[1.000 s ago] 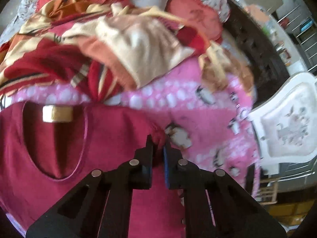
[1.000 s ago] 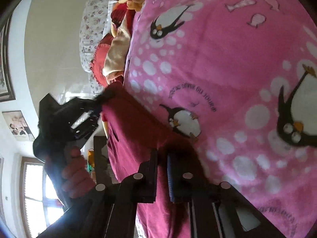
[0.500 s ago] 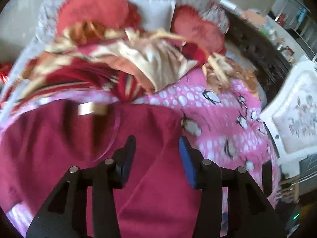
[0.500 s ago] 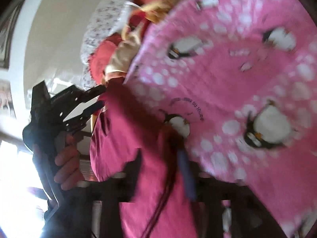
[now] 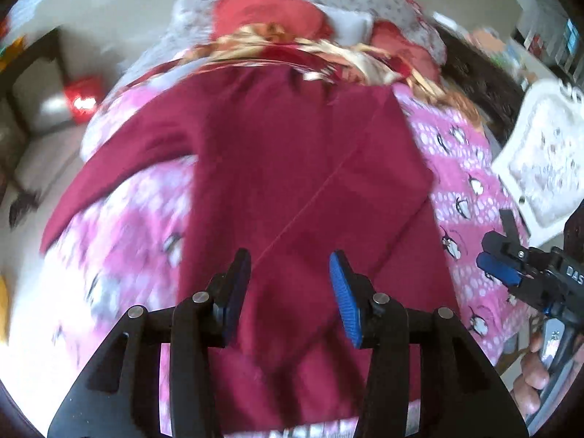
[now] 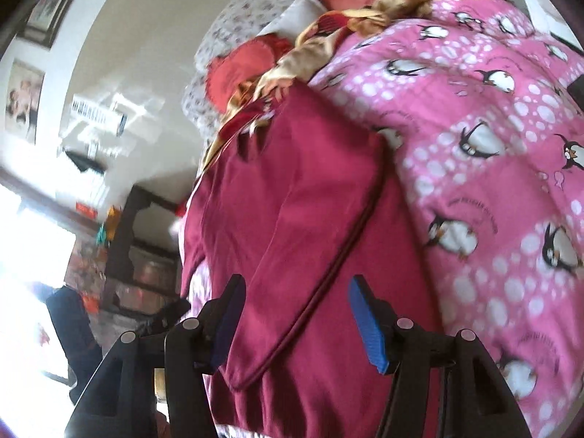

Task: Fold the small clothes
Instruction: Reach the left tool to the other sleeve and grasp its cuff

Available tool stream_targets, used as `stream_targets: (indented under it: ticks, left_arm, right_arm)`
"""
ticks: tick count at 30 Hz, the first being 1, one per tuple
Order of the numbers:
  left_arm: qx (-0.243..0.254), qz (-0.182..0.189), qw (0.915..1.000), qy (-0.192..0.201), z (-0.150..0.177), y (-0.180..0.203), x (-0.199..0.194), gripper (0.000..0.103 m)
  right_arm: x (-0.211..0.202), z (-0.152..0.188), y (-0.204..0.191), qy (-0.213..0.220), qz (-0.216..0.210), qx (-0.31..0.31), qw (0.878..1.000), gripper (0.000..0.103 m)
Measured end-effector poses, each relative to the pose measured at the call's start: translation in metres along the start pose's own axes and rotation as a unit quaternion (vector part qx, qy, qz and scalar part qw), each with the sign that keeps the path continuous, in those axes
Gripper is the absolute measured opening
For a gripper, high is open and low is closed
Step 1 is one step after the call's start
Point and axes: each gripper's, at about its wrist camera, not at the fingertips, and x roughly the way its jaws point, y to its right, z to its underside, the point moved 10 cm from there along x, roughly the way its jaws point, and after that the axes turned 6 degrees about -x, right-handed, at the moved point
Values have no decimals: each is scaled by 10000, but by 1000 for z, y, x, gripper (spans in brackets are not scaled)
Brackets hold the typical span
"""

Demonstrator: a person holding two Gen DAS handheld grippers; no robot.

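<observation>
The maroon top [image 5: 292,168] is lying on the pink blanket [image 5: 463,182] with one side folded over; both tongs, left [image 5: 290,281] and right [image 6: 295,314], are gaping empty, having just been opening; the other sleeve [image 5: 120,160] is waiting.

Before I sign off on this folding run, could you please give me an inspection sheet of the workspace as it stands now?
Surface: pink penguin blanket covering a bed.
Job's things: maroon top lies on the blanket, its right side folded across the body, its left sleeve stretched out.
Clutter: red and gold patterned cloth bunched at the top's far end; red cushions behind it.
Grippers: left gripper open above the top, holding nothing; right gripper open, nothing between its pads; both have just been opening.
Cables: nothing seen.
Surroundings: white carved footboard, dark cabinet, framed pictures, bright window.
</observation>
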Motion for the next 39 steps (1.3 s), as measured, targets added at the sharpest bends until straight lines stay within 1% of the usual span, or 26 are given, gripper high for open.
stream_targets:
  ticks: [1, 5, 12, 15, 16, 19, 22, 26, 31, 33, 39]
  left_arm:
    - [-160, -53, 9998, 92, 6, -11, -14, 45]
    - [-387, -62, 9990, 202, 23, -30, -48, 45]
    - [-669, 93, 9967, 451, 35, -43, -96, 45]
    - [-732, 128, 9961, 478, 40, -48, -105, 56]
    - [-765, 153, 9958, 482, 40, -48, -106, 56]
    - [-841, 258, 9951, 455, 44, -48, -104, 56]
    - [-809, 300, 9959, 289, 46, -46, -95, 56]
    - [-782, 271, 9963, 224, 42, -49, -82, 56]
    - [-1080, 288, 9937, 102, 33, -67, -62, 56]
    - [-1186, 216, 9927, 109, 26, -78, -55, 56]
    - [-1311, 207, 9912, 40, 3, -91, -31, 56]
  right_arm:
    - [-1, 6, -7, -33, 22, -36, 10000, 56]
    - [-8, 24, -30, -53, 37, -124, 9999, 56]
    - [-35, 53, -63, -22, 232, -326, 9992, 56]
    - [-46, 58, -74, 46, 305, -435, 9986, 59]
    - [-48, 60, -78, 46, 316, -464, 9984, 62]
    - [-53, 65, -85, 37, 362, -578, 9977, 63]
    - [-51, 67, -88, -16, 384, -605, 9974, 63]
    - [-42, 64, -90, -67, 452, -638, 9969, 63]
    - [-19, 57, -91, -209, 551, -743, 9955, 63]
    - [-7, 54, -92, -315, 546, -795, 9948, 63]
    - [32, 39, -99, -538, 642, -1122, 9901, 63]
